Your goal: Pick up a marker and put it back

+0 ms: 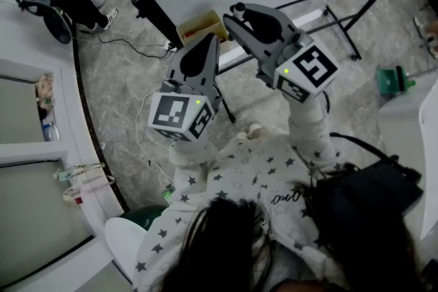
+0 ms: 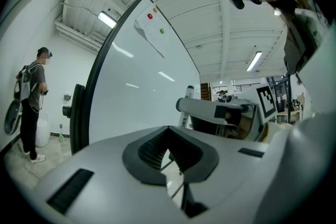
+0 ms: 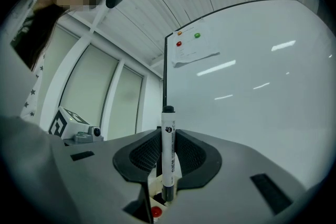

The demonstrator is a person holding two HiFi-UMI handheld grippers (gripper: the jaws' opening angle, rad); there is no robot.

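Right gripper view: whiteboard (image 3: 252, 86) ahead, marker (image 3: 167, 149) upright before it.

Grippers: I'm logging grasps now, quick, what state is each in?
Left gripper: jaws together, nothing between them.
Right gripper: jaws closed on a white marker.

Looks like an office or lab workspace to me. Big rolling whiteboard (image 3: 252, 76) with magnets and a sheet of paper on it, long strip lights (image 2: 106, 19) on a white ribbed ceiling, tall glass panels (image 3: 94, 97), a marble-look tile floor (image 1: 130, 85) with loose cables (image 1: 130, 44), and another person (image 2: 32, 102) wearing gear nearby.
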